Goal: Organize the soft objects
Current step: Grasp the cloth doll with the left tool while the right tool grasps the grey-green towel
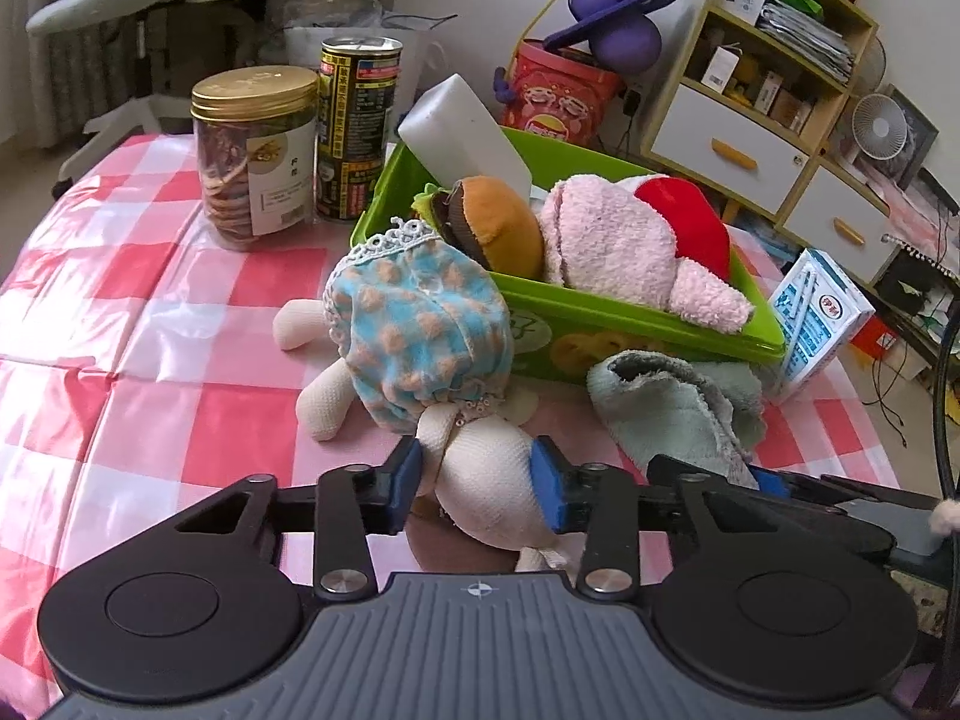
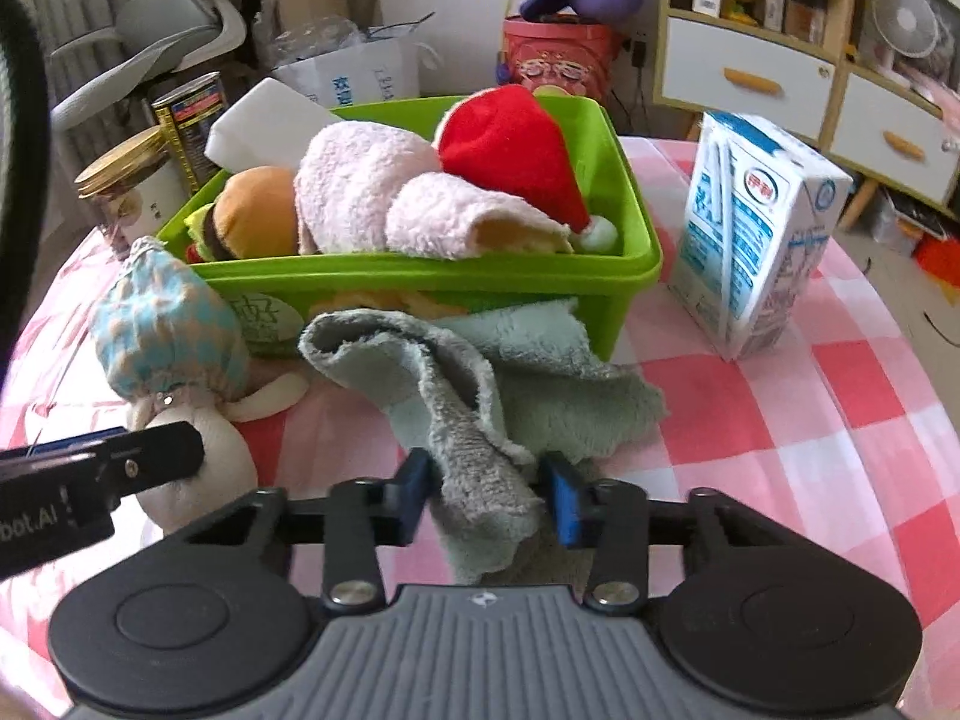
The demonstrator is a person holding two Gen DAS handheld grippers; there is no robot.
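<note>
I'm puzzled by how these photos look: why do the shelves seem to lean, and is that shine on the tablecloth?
Left wrist view: the fisheye lens bends the shelf unit near the edge; daylight glares off the glossy checked tablecloth. Right wrist view: the drawers curve likewise, the green bin stays sharp, and a dark blurred shape fills the left corner.

Soft, even daylight in both fisheye views; no harsh shadows are seen.

Pale glare is thrown across the glossy checked table, strongest at its left side, and the gold lid of the jar is lit with a sheen. Only faint shadows are cast under the things. Straight lines of the shelf unit are bent by lens distortion, and the corners are darkened. Slight softness is seen toward the edges.
</note>
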